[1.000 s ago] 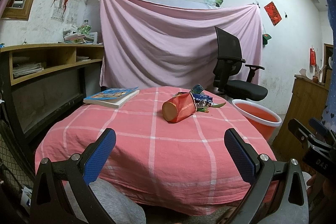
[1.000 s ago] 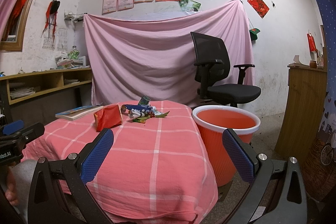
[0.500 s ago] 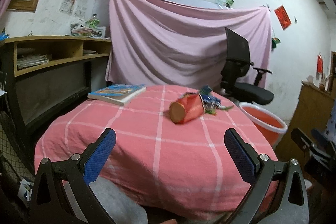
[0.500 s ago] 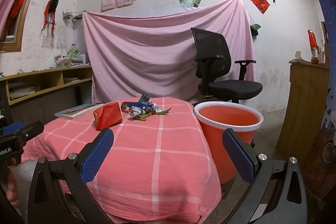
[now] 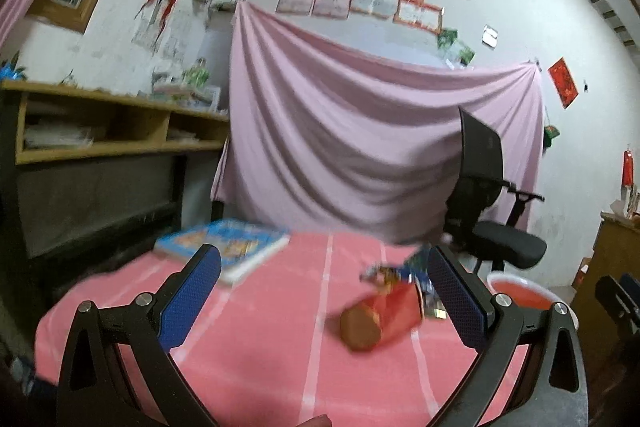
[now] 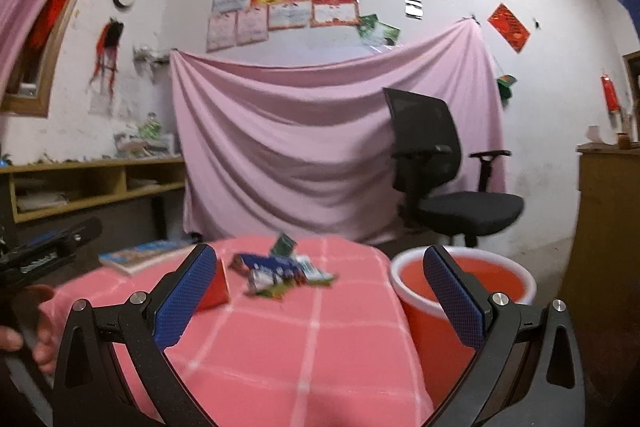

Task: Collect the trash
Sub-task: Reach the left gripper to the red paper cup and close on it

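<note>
Hovering over the pink checked tablecloth [image 5: 256, 367], both claws spread; blurred wrappers [image 6: 280, 271], seemingly.

Left gripper [image 5: 326, 301]: jaws wide apart, empty. Pink checked tablecloth [image 5: 260, 347]: bears red cup [image 5: 382, 315] on its side, blurred wrappers [image 5: 396, 271] just behind, book [image 5: 228, 247] far-left. Orange bucket [image 5: 524, 293] beside table, right.

Table [image 6: 280, 347] dead ahead of me. Tipped can [image 5: 380, 317] lies on it, wrapper pile [image 6: 280, 271] just behind, book [image 5: 228, 247] at far left. Bucket [image 6: 464, 291] beside table's right edge; chair [image 6: 444, 179] behind that.
</note>
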### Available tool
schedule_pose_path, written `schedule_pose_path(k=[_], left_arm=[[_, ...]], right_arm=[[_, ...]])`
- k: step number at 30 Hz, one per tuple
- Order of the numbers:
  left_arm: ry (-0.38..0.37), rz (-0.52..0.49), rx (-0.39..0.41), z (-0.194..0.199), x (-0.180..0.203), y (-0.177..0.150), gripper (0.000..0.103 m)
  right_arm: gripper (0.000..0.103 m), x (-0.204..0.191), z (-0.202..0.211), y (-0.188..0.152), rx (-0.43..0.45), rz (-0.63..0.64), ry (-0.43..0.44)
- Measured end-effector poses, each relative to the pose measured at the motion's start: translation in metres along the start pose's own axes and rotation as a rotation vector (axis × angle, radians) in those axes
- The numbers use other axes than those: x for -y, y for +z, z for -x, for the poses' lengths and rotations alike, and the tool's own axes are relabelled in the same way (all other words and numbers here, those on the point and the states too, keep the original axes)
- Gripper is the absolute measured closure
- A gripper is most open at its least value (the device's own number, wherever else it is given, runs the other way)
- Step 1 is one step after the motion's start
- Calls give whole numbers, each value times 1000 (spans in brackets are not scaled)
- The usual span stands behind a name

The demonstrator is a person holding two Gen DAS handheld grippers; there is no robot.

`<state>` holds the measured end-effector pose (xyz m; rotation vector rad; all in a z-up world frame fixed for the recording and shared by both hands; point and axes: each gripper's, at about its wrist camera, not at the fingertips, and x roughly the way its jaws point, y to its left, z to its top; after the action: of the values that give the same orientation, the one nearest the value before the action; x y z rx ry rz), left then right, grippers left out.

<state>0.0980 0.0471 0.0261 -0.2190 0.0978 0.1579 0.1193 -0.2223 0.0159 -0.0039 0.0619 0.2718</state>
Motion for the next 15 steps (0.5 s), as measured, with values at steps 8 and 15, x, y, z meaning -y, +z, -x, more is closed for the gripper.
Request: schedule_pose_path(k=[8, 15], left_arm=[[-49, 30, -61, -51, -13, 8, 2], [-68, 24, -204, -75, -20, -2, 2]], right_arm=[[0, 13, -62, 24, -34, -85, 29], [0, 16, -122, 0, -321, -90, 78]])
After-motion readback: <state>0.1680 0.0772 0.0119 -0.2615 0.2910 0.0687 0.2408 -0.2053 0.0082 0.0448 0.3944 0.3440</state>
